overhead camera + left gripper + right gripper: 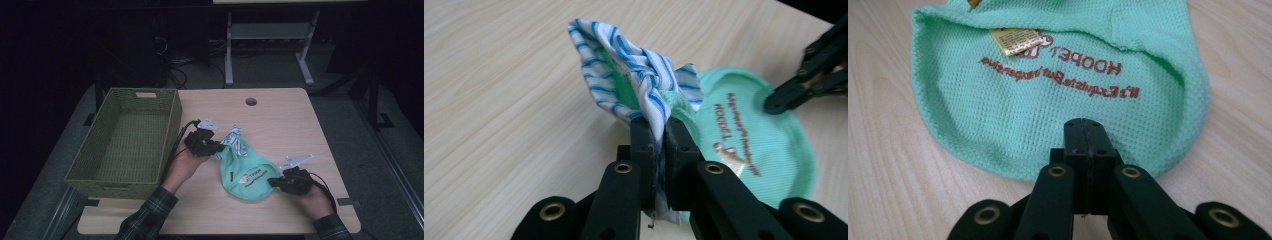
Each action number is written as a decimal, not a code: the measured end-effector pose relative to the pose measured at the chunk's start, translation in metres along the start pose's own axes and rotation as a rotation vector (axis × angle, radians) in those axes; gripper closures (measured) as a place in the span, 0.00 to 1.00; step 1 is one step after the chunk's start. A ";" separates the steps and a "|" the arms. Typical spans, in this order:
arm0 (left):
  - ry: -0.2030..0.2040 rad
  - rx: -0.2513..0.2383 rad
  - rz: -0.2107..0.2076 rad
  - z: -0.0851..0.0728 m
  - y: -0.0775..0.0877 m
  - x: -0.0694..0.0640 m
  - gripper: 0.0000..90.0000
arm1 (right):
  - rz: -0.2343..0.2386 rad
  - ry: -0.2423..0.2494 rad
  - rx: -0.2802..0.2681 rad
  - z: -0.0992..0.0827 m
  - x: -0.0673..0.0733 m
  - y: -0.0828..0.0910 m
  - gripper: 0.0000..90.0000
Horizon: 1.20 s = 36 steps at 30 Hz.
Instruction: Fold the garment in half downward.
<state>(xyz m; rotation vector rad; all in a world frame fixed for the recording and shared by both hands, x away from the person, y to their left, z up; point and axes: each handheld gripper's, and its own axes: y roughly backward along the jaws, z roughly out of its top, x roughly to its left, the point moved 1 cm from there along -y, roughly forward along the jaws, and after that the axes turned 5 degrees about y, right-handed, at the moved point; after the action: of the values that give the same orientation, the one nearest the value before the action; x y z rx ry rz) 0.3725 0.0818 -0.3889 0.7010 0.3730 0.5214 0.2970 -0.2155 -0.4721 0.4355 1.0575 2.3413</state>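
1. Mint-green mesh, a small garment point(247, 175), lies flat on the table point(300, 125) between my two grippers, just right of the basket point(125, 145).
2. My left gripper point(659, 131) is clamped on the striped collar point(634, 75) at the garment's far end; the cloth bunches up out of the jaws.
3. My right gripper point(1085, 131) has its jaws pressed together over the near hem. I judge they pinch the hem's edge, though the cloth between the pads is hard to see.
4. The step in hand looks like lifting it by both ends to carry it to the basket.
5. To do it well, I would raise both hands together and keep the cloth lightly taut, so neither end slips.
6. I would check the right grip first: if it holds only a thin edge, the hem may pull free.
7. The basket sits open to my left, so the left hand should lead over its rim.
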 end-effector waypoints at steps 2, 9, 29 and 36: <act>-0.010 -0.005 -0.010 0.002 -0.001 -0.006 0.94 | 0.001 0.002 -0.005 0.001 0.000 -0.001 1.00; -0.059 0.012 -0.056 0.006 -0.009 -0.028 0.94 | 0.001 0.005 -0.006 0.003 0.001 -0.003 1.00; -0.143 0.129 -0.164 -0.006 -0.042 -0.070 0.84 | -0.012 0.002 -0.013 0.002 -0.004 0.003 1.00; -0.114 0.065 -0.172 0.007 -0.031 -0.068 0.63 | -0.015 0.003 -0.006 0.001 -0.004 0.002 1.00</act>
<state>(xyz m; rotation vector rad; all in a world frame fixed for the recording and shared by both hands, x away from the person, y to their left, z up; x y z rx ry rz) 0.3307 0.0196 -0.3957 0.7504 0.3413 0.3063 0.3006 -0.2183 -0.4699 0.4202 1.0509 2.3323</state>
